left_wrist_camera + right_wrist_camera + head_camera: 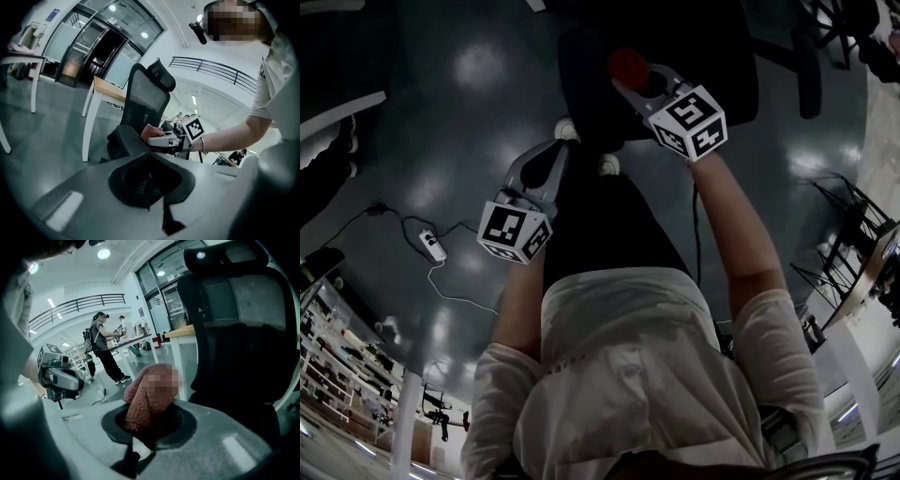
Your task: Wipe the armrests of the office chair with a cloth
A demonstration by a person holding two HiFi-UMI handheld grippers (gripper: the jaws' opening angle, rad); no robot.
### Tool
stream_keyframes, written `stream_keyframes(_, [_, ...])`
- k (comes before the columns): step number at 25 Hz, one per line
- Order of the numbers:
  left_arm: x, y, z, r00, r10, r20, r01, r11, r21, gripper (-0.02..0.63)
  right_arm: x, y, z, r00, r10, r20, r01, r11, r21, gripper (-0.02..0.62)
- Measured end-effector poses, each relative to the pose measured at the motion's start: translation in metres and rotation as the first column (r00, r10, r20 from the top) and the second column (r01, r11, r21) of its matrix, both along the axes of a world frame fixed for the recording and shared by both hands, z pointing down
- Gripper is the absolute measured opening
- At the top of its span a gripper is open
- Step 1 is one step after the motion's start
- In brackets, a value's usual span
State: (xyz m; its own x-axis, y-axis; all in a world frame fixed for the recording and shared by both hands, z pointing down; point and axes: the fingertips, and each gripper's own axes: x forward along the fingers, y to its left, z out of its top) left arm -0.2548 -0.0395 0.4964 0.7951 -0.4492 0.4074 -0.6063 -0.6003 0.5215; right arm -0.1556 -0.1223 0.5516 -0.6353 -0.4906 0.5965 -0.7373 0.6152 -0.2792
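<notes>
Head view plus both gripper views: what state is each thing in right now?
office chair: upright, unoccupied
cloth: bunched, against the armrest
right tool: shut on cloth
left tool: shut, empty, off the office chair

The right arm [741, 234] stretches well forward, and the right gripper [634, 81] is clamped on the reddish cloth [628, 64]. The left arm [520, 300] sits closer in, with the left gripper [546, 152] pointing ahead, jaws together and nothing between them.
</notes>
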Motion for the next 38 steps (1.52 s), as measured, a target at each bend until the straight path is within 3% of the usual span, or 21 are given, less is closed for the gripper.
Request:
stream_keyframes(8, [0.003, 0.040, -0.002, 1.000, -0.010, -0.005, 0.010, 1.000, 0.010, 0.017, -0.005, 0.063, -0.003, 1.000, -0.014, 0.003, 0.015, 1.000, -0.015, 0.048])
stream_keyframes(20, [0.008, 0.082, -0.003, 0.999, -0.043, -0.015, 0.044, 0.999, 0.027, 0.017, -0.004, 0.129, 0.005, 0.996, 0.085, -0.019, -0.086, 0.994, -0.061, 0.048])
stream_keyframes(26, [0.002, 0.097, 0.003, 0.997, -0.073, -0.018, 0.073, 0.997, 0.018, 0.017, -0.013, 0.149, 0.013, 0.980, 0.192, -0.046, -0.196, 0.974, -0.114, 0.048])
stream_keyframes(38, [-0.036, 0.103, 0.003, 0.980, -0.199, -0.012, 0.199, 0.980, 0.016, 0.017, -0.054, 0.152, 0.023, 0.952, 0.307, -0.018, -0.305, 0.934, -0.188, 0.048])
